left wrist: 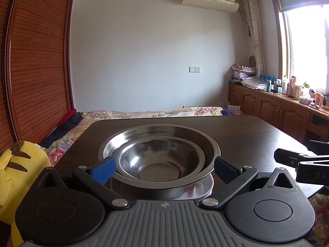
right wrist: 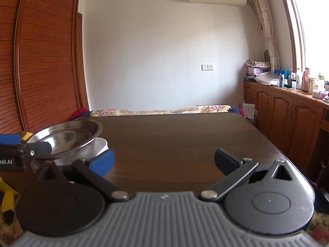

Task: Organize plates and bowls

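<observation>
A small steel bowl [left wrist: 160,164] is nested inside a wide steel bowl [left wrist: 185,131], and both rest on a white dish [left wrist: 195,191] on the dark wooden table [left wrist: 246,135]. My left gripper [left wrist: 163,166] is open, its blue fingers [left wrist: 103,168] flanking the near rim of the wide bowl. In the right wrist view the same bowl stack [right wrist: 67,138] and white dish [right wrist: 101,144] sit at the table's left. My right gripper [right wrist: 164,160] is open over bare tabletop to the right of the stack, with nothing between its fingers.
A yellow plush toy [left wrist: 20,164] lies left of the table. Behind the table is a bed with a floral cover [left wrist: 144,113]. Louvred wooden doors [left wrist: 37,61] stand at the left. Wooden cabinets [right wrist: 287,119] with bottles on top line the right wall.
</observation>
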Motion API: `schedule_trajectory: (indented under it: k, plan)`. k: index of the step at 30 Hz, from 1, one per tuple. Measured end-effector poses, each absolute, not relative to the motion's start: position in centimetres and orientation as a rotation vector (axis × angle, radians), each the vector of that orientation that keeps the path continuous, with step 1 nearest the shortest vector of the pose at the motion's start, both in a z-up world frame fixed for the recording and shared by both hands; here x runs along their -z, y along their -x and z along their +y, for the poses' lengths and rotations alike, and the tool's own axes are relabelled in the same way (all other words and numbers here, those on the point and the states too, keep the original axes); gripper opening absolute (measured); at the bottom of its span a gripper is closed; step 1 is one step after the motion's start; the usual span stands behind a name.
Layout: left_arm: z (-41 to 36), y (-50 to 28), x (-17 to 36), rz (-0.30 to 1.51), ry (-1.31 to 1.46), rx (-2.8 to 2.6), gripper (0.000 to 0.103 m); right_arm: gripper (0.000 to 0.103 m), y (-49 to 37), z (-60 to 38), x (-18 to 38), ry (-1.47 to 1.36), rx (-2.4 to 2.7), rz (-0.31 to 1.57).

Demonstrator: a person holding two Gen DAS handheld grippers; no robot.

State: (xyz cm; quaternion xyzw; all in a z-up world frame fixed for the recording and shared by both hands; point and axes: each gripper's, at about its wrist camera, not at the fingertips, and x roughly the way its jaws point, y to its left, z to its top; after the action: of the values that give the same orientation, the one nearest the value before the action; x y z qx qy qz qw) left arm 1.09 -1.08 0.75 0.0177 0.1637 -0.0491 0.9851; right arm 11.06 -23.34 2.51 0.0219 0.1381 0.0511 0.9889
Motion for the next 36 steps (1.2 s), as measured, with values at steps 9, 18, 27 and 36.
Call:
schedule_trajectory:
  k: [9, 18, 27, 36]
  plan:
    - [-1.01, -1.07, -0.5, 0.339, -0.04, 0.093, 0.103, 0.103, -10.67, -23.46, -2.57, -0.043, -0.097, 0.27]
    - [-0.89, -1.08, -0.43, 0.338, -0.038, 0.091, 0.103, 0.103, -10.91, -23.55, -2.58, -0.046, -0.093, 0.267]
    - [-0.88, -1.08, -0.42, 0.337, -0.038, 0.09, 0.103, 0.103, -10.93, -23.68, -2.51, -0.045, -0.091, 0.268]
    - [-0.71, -1.03, -0.36, 0.337, -0.038, 0.088, 0.103, 0.103, -10.98, -23.78, -2.47, -0.046, -0.091, 0.27]
